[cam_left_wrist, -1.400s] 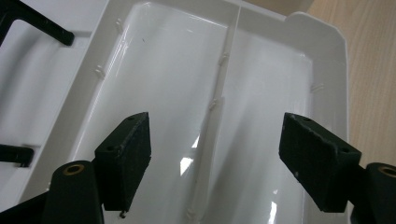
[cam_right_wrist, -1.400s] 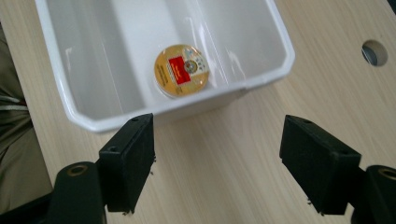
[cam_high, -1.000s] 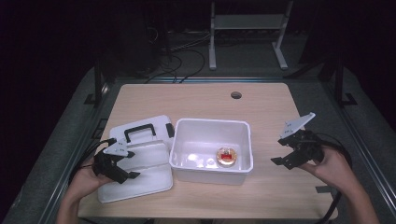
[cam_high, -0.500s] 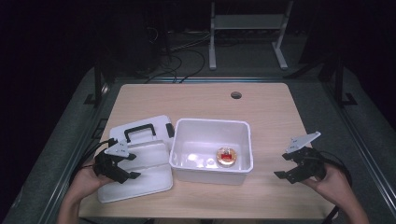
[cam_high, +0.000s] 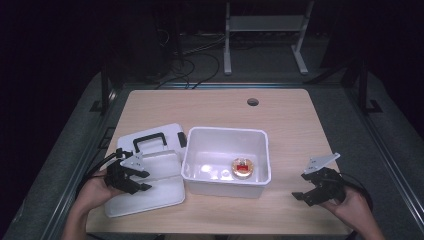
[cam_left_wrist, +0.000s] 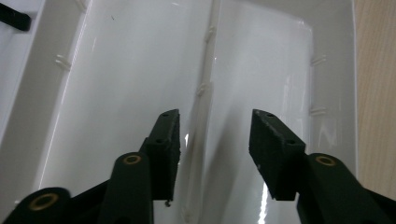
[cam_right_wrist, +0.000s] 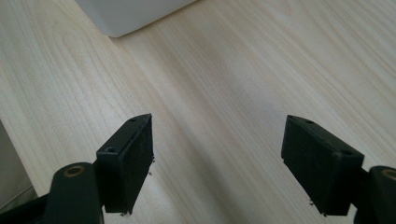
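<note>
White lid (cam_high: 150, 182) flat on table (cam_high: 290, 120), touching bin (cam_high: 226, 161) on its left. Left gripper (cam_high: 131, 176) over lid's ridge, jaws abt half open, just been closing, 0 gripped. Right gripper (cam_high: 312, 189) right of bin, low over bare table, jaws wide, empty.

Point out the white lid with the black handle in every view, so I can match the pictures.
High view: the white lid lies flat, left of centre, beside the white tub, under the left tongs.
Left gripper view: its glossy surface runs up the frame ahead of the half-closed tongs, nothing between them; handle at top left.
Right gripper view: not in it.
Shared landmark: the wooden table, at right edge.
</note>
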